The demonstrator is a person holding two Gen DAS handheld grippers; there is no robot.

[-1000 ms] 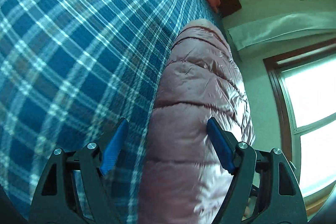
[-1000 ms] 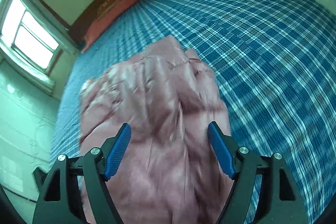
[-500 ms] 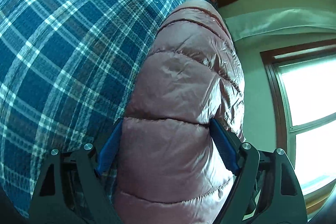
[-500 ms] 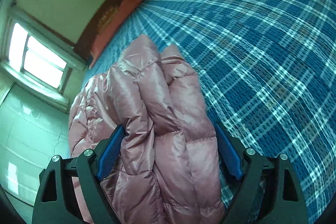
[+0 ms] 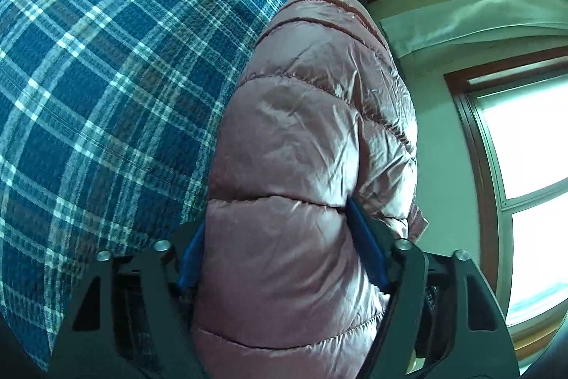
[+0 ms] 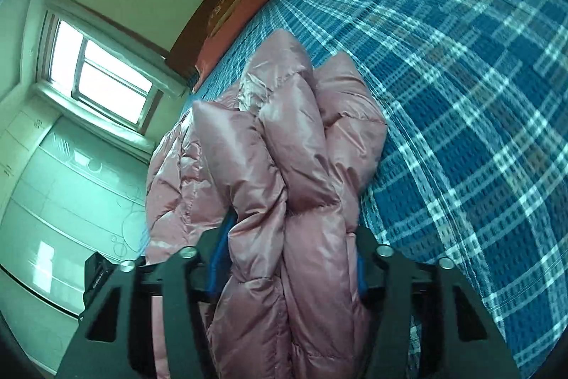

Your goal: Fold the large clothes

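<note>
Pink quilted jacket (image 5: 301, 166) lies bunched on the plaid bed (image 5: 106, 77), left gripper (image 5: 280, 258) and right gripper (image 6: 287, 258) each clamping a thick fold, so folding looks barely begun.

Jacket (image 5: 305, 137) glossy quilted pink cloth; bedspread (image 5: 106, 59) matt woven plaid; fingers (image 5: 365, 244) blue plastic

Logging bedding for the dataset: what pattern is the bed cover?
Blue plaid with white lines on the bed cover, clearest in the left wrist view.
</note>
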